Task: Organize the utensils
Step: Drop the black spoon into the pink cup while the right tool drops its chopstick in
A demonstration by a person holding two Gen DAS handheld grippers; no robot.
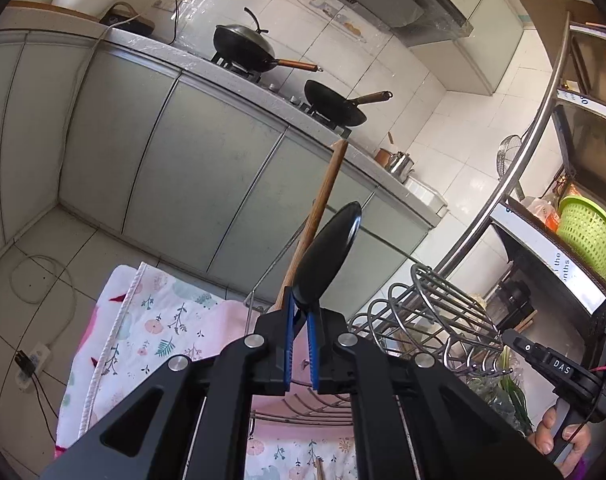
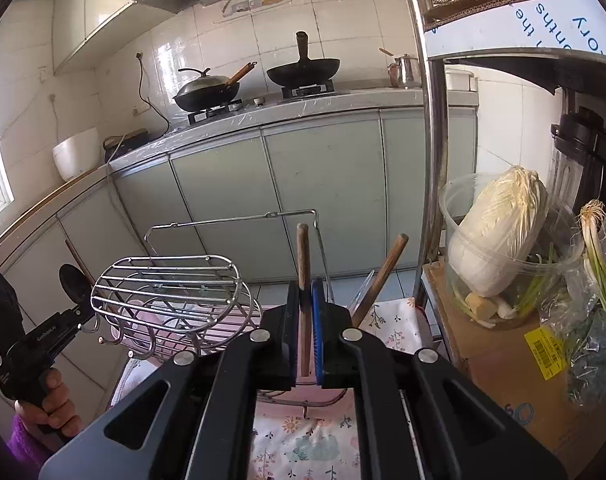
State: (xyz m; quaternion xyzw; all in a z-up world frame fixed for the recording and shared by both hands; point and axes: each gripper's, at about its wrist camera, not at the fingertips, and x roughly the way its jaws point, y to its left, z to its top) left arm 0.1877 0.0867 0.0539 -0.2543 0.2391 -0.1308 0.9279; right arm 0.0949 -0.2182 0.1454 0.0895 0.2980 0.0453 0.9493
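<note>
Left wrist view shows the left hand-held gripper (image 1: pixel 301 322) with its blue pads clamped on the neck of a black plastic spoon with a wooden handle (image 1: pixel 329 254); the dark bowl rises just ahead of the fingertips, tilted to the right, and the brown handle runs up and away beyond it. Ahead and to the right of this hand-held gripper stands a chrome wire dish rack (image 1: pixel 431 312) on a pink floral cloth (image 1: pixel 163 320). Further right, the right hand-held gripper (image 1: pixel 559 368) appears side-on, its black body marked "DAS", the rest hidden.

Right wrist view shows the right hand-held gripper (image 2: pixel 305 312) closed on a brown wooden stick-like utensil handle (image 2: pixel 303 264), which stands nearly upright between the pads and pokes out past the fingertips. Just to its right a second brown wooden handle (image 2: pixel 383 276) leans to the right, apart from the pads. To the left sits the wire rack, and beyond it the left hand-held gripper carries the black spoon; white lettering on its body is too small to read.

Far right, a steel shelf (image 2: pixel 431 160) holds a clear plastic tub with a pale napa cabbage (image 2: pixel 499 232). Above it, cardboard lettering appears upside down, partly readable as "the", "onths", "ory".
</note>
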